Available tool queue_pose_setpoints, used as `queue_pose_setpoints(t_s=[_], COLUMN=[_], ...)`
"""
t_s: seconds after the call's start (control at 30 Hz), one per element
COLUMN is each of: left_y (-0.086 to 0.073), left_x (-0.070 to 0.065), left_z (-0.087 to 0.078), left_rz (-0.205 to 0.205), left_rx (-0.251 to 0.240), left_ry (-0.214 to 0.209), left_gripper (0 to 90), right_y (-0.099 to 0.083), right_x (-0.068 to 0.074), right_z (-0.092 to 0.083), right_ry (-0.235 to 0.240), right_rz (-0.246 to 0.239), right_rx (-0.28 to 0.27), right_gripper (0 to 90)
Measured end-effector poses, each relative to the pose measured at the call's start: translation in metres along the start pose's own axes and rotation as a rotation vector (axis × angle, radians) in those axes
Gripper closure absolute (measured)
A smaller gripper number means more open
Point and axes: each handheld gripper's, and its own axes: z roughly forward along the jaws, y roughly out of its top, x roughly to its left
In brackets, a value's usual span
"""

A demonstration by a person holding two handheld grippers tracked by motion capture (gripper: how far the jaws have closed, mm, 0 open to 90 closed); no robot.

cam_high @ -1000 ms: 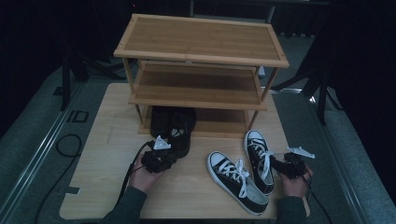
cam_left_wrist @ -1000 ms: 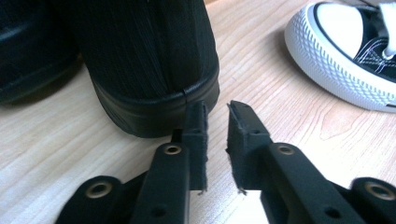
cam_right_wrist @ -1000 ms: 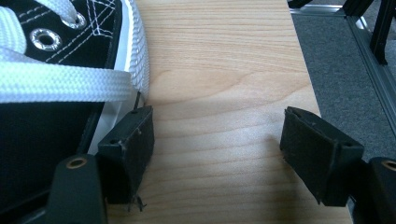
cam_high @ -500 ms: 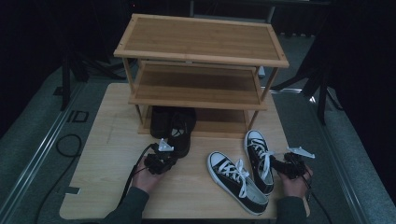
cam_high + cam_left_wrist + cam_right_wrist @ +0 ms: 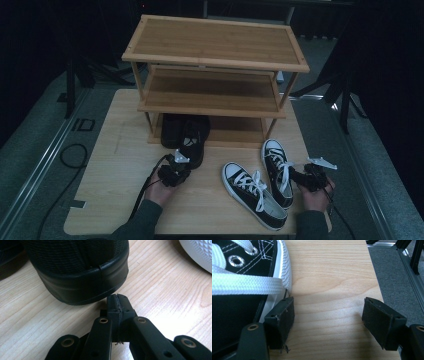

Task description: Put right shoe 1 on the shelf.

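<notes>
The left gripper (image 5: 117, 302) was found with its jaws closed pad to pad and nothing between them, its tips just short of the rounded heel of the black shoe (image 5: 80, 270); whether tip and heel actually touched could not be settled from the left gripper view. In the high view the same left gripper (image 5: 176, 167) lay on the wooden table (image 5: 115, 165), directly on the person's side of that black shoe (image 5: 194, 140), which stood with its toe under the lowest tier of the bamboo shoe rack (image 5: 215, 80) and its heel toward the person. A second black shoe (image 5: 171, 131) stood close beside it to the left. The shoe's long axis ran away from the person into the rack, in line with the closed tips, so a straight push forward was judged the likely move (a grip would first need the jaws parted). The right gripper (image 5: 329, 320) stood wide open and empty, one pad (image 5: 283, 315) at the white sole edge of the nearer sneaker (image 5: 244, 285), bare table between the pads. In the high view the right gripper (image 5: 305, 176) sat to the right of the two black-and-white sneakers (image 5: 260, 192), which lay on the table in front of the rack, well apart from the black pair. The left hand was plainly the nearer to the black shoe.
</notes>
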Motion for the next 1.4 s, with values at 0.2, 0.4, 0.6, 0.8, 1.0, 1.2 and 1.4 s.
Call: queue_pose_setpoints(t_s=[0.2, 0.4, 0.6, 0.8, 1.0, 1.2, 1.4], left_y=[0.005, 0.009, 0.016, 0.024, 0.03, 0.034, 0.036], left_x=[0.003, 0.007, 0.011, 0.015, 0.021, 0.027, 0.031], left_z=[0.004, 0.006, 0.01, 0.015, 0.019, 0.022, 0.025], left_rz=[-0.026, -0.049, -0.066, -0.087, -0.096, -0.126, -0.16], left_rx=[0.008, 0.008, 0.006, -0.001, 0.014, 0.015, 0.01], left_ry=[0.015, 0.014, 0.002, -0.003, 0.009, 0.018, 0.022], left_gripper=[89.6, 89.6, 89.6, 89.6, 89.5, 89.5, 88.8], right_y=[0.0, 0.0, 0.0, 0.0, 0.0, 0.0, 0.0], right_x=[0.0, 0.0, 0.0, 0.0, 0.0, 0.0, 0.0], right_z=[0.0, 0.0, 0.0, 0.0, 0.0, 0.0, 0.0], right_ry=[0.0, 0.0, 0.0, 0.0, 0.0, 0.0, 0.0], right_rz=[0.0, 0.0, 0.0, 0.0, 0.0, 0.0, 0.0], right_rx=[0.0, 0.0, 0.0, 0.0, 0.0, 0.0, 0.0], right_gripper=[25.8, 25.8, 25.8, 25.8, 25.8, 25.8, 25.8])
